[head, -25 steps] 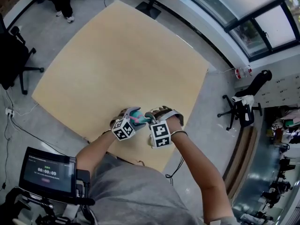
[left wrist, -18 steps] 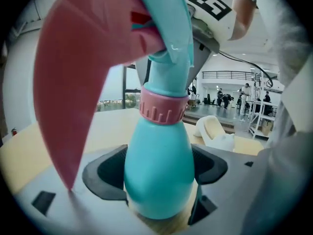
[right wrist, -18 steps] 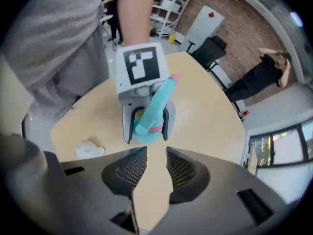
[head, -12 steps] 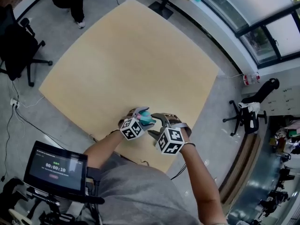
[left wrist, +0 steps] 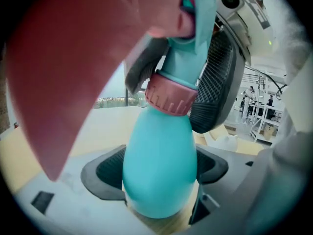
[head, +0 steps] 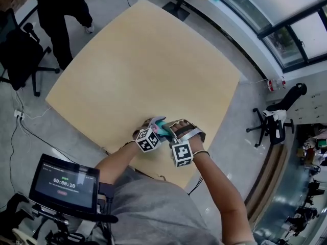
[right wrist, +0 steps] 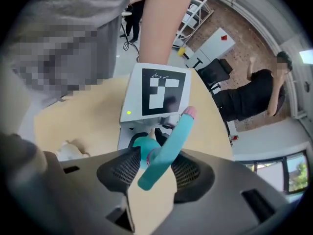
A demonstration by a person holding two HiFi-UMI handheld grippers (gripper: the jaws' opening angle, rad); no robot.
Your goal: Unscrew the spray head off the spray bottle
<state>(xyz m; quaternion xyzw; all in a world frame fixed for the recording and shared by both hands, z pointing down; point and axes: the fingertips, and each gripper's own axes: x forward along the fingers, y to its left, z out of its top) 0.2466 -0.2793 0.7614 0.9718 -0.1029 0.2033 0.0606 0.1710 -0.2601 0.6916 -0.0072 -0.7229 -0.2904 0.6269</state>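
Head view, teal plastic spray bottle [head: 161,129] mostly hidden, left gripper [left wrist: 161,168] clamping its body, right gripper [right wrist: 154,170] jaws just closing, loose round teal spray head [right wrist: 173,136].

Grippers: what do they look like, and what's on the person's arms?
The left gripper and right gripper each have a light grey body, black textured pads and a white cube with black square markers. Arms bare below a grey short-sleeved shirt. The right gripper's jaws have just been closing, with the spray head between them.
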